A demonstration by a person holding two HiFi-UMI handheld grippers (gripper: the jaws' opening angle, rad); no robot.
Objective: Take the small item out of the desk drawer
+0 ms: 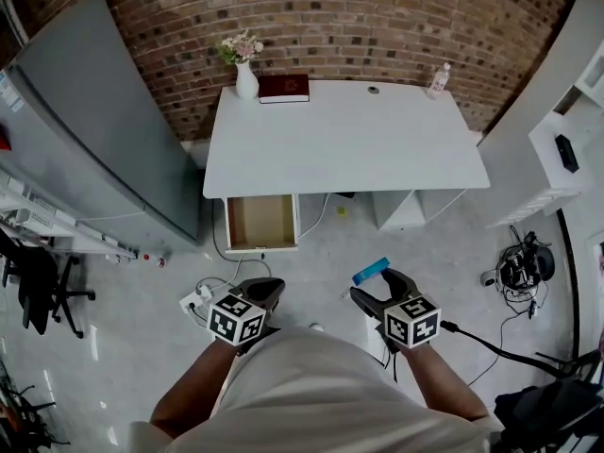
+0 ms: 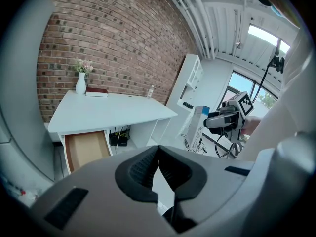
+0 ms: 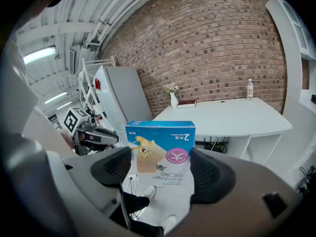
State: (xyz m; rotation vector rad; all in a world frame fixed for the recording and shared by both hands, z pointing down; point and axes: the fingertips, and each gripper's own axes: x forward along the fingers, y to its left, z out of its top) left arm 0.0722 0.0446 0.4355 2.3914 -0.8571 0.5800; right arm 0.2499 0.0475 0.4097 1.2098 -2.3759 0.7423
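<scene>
Keep a steady squeeze on the small blue-and-white box [image 3: 160, 149], clamped by its side edges between the right gripper [image 1: 380, 289] jaws. Carry it upright in the air, well back from the desk [image 1: 349, 140] front edge. Avoid pressing harder: thin card by the look of it, likely to buckle. Leave the left gripper [image 2: 158, 168] pinched together on nothing. Mind the drawer [image 1: 261, 223], pulled out under the desk's left front corner and seemingly bare.
</scene>
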